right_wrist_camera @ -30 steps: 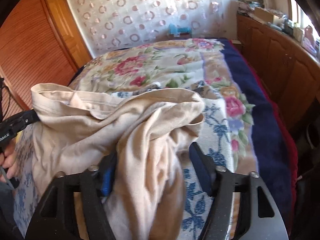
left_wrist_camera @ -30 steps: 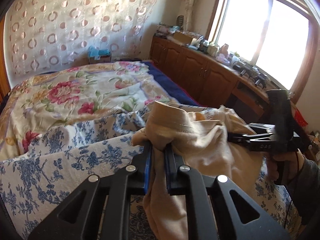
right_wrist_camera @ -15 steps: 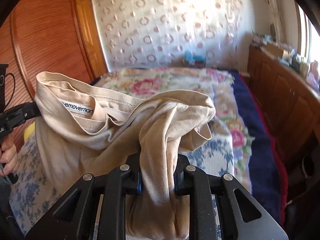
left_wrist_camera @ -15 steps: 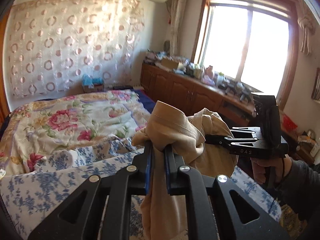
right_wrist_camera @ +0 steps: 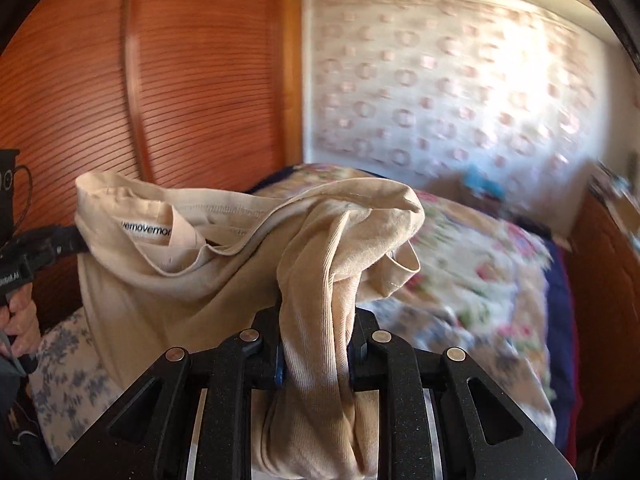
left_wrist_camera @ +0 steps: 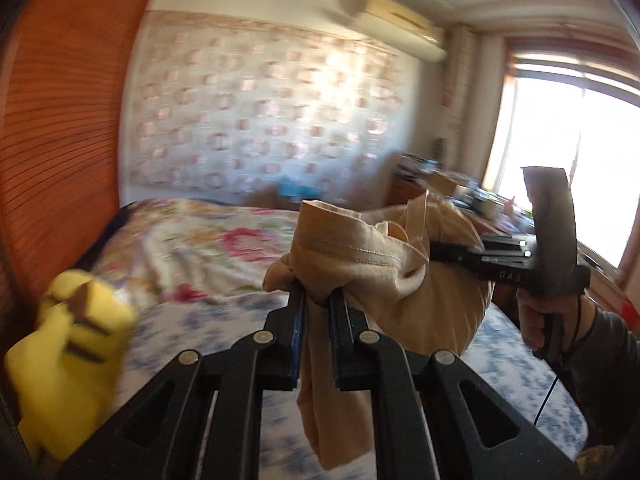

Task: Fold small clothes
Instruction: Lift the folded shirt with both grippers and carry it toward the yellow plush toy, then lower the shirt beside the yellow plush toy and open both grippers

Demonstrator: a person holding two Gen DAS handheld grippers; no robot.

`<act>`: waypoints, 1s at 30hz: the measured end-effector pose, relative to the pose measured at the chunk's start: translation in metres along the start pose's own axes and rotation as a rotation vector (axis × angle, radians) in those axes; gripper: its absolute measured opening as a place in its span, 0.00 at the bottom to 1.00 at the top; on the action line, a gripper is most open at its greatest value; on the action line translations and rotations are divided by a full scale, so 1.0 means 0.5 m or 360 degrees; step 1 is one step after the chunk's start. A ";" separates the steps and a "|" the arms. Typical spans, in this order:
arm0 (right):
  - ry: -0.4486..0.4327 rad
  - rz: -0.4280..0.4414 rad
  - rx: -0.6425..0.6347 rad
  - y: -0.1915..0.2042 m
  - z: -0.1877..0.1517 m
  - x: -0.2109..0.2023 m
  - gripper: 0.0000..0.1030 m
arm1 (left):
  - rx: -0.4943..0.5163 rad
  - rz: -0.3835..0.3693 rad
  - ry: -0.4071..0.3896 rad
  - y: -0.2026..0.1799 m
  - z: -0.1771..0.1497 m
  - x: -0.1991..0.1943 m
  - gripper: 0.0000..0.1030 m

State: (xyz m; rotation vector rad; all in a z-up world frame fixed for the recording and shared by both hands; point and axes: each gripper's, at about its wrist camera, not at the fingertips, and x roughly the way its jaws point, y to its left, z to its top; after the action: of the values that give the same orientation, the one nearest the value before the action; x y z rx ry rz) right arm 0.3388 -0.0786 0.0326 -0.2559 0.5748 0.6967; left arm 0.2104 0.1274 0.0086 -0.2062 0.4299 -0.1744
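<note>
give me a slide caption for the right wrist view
Right gripper clamps a bunched beige garment lifted above the floral bed, its far edge held by the left gripper.

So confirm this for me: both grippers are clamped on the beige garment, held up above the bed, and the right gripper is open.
One thing is wrong: the right gripper is not open. The right wrist view shows it shut on the beige garment. The left gripper is clamped on it too, above the bed.

Bedroom w/ a floral bedspread (left_wrist_camera: 208, 240) mid-frame, ribbed wood wardrobe doors (right_wrist_camera: 120, 92) upper left, circle-print curtain (left_wrist_camera: 256, 120) on the back wall, AC unit (left_wrist_camera: 400, 28) up top, bright window (left_wrist_camera: 568, 168) at right
</note>
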 end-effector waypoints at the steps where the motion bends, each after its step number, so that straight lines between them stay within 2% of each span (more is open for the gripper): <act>1: 0.0009 0.0037 -0.0050 0.032 0.026 0.040 0.18 | -0.0035 0.0046 0.0002 0.032 -0.011 -0.007 0.08; 5: 0.0067 0.0161 -0.0178 0.126 0.095 0.180 0.18 | -0.0191 0.0211 0.0030 0.151 -0.077 -0.027 0.07; 8: 0.0118 0.0229 -0.0295 0.210 0.130 0.284 0.18 | -0.0308 0.0291 0.0069 0.216 -0.128 -0.027 0.06; 11: 0.0180 0.0288 -0.0394 0.280 0.148 0.377 0.18 | -0.0355 0.0358 0.0112 0.254 -0.168 -0.017 0.06; 16: 0.0267 0.0351 -0.0485 0.338 0.148 0.490 0.18 | -0.0438 0.0408 0.0167 0.289 -0.202 0.000 0.06; 20: 0.0311 0.0387 -0.0496 0.347 0.149 0.544 0.19 | -0.0458 0.0458 0.0214 0.294 -0.221 0.006 0.06; 21: 0.0317 0.0389 -0.0494 0.351 0.149 0.551 0.22 | -0.0463 0.0478 0.0233 0.294 -0.228 0.011 0.06; 22: 0.0322 0.0370 -0.0488 0.348 0.149 0.555 0.30 | -0.0463 0.0493 0.0246 0.293 -0.229 0.009 0.06; 25: 0.0297 0.0314 -0.0394 0.332 0.158 0.554 0.43 | -0.0452 0.0529 0.0252 0.287 -0.232 0.006 0.10; 27: 0.0264 0.0300 -0.0340 0.316 0.164 0.542 0.48 | -0.0434 0.0554 0.0235 0.284 -0.229 -0.003 0.16; 30: 0.0230 0.0289 -0.0305 0.295 0.160 0.515 0.49 | -0.0389 0.0587 0.0197 0.278 -0.217 -0.025 0.22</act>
State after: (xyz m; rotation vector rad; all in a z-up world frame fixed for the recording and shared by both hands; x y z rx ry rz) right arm 0.4333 0.2006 -0.0557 -0.4394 0.6754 0.9159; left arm 0.1697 0.2469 -0.1154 -0.3526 0.6049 0.2299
